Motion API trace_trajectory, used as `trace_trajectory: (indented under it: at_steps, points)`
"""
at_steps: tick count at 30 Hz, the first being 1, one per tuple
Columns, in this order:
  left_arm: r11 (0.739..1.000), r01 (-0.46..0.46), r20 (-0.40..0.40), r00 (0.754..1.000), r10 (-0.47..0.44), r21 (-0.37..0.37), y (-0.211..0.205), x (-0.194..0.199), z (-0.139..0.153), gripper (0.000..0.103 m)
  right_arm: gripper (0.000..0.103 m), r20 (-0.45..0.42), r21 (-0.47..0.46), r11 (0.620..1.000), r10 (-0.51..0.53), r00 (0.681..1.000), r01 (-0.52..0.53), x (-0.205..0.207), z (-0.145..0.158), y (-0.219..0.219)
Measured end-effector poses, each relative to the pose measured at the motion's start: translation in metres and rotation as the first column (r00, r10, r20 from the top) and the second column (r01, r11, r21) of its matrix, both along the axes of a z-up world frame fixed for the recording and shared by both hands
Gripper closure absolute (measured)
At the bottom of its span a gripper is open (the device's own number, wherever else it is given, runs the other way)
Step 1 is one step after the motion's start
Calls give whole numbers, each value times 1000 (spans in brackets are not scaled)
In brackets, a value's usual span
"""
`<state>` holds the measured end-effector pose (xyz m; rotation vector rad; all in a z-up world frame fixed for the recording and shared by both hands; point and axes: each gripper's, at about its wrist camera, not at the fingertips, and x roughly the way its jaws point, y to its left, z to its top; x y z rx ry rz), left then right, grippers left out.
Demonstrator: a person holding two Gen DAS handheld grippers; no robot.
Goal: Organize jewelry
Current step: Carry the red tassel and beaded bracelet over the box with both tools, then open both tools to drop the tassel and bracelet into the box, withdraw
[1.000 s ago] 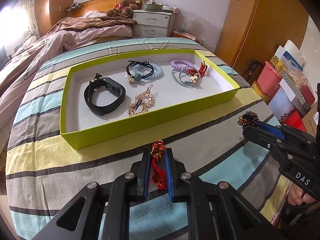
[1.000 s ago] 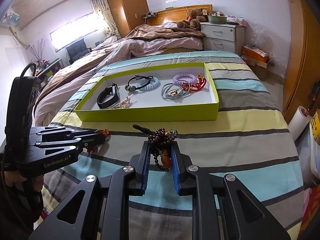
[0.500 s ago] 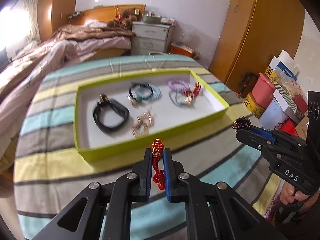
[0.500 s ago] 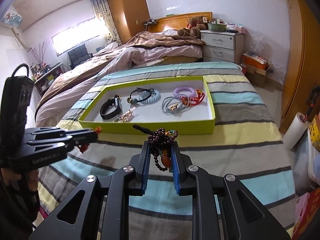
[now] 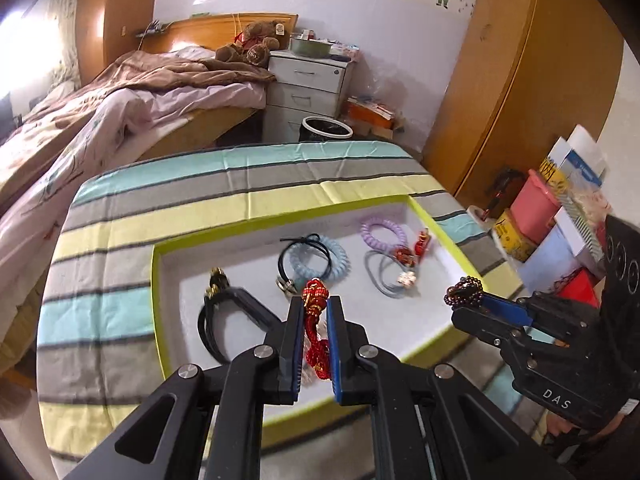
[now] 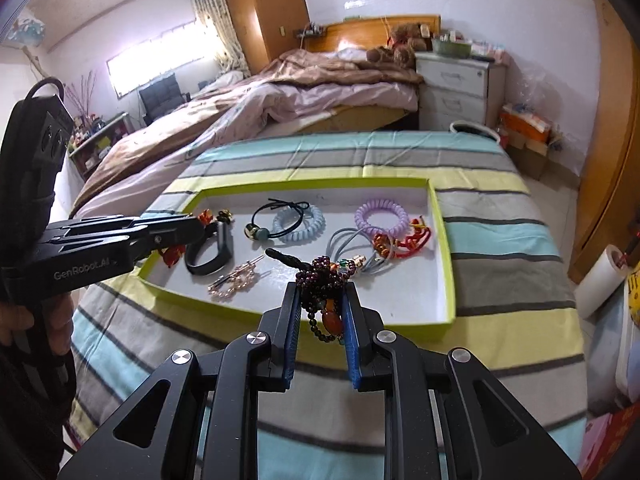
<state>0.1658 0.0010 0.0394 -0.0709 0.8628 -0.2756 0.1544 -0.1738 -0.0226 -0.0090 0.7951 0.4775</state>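
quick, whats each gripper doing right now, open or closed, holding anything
Left gripper: closed on the red knotted cord bracelet, above the green tray.
Right gripper: closed on the dark purple bead bracelet.

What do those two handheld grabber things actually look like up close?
Both are matte black plastic linkages with silver rivets and blue pads on the fingers. The left gripper reads "GenRobot.AI" on its side, with a black cable looping from its boxy top; the right gripper reads "DAS".
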Motion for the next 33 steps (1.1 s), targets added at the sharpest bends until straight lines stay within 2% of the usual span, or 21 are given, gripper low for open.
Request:
trace_trajectory:
  at_steps: [3, 5, 13, 26, 30, 33]
  points:
    - [1000, 6, -33, 999, -7, -16, 0, 13, -11, 92, 82, -26, -12, 1000, 13, 1000, -14, 12, -6, 6]
    - [1000, -8, -51, 999, 8, 0, 0, 19, -18, 92, 82, -39, -24, 999, 26, 999, -27, 18, -11, 10]
    - [1000, -14, -94, 996, 13, -4, 1, 27, -39, 92, 82, -94, -77, 996, 35, 995, -42, 35, -28, 20]
    - [1000, -6, -123, 992, 2, -30, 0, 33, -48, 92, 80, -119, -126, 991, 35, 992, -50, 42, -33, 23]
    - [1000, 6, -121, 993, -9, -24, -2, 32, -47, 92, 78, -126, -121, 992, 28, 992, -44, 44, -33, 23]
    - [1000, 3, -119, 993, -4, -11, -4, 32, -47, 92, 69, -130, -115, 993, 23, 991, -38, 45, -33, 21]
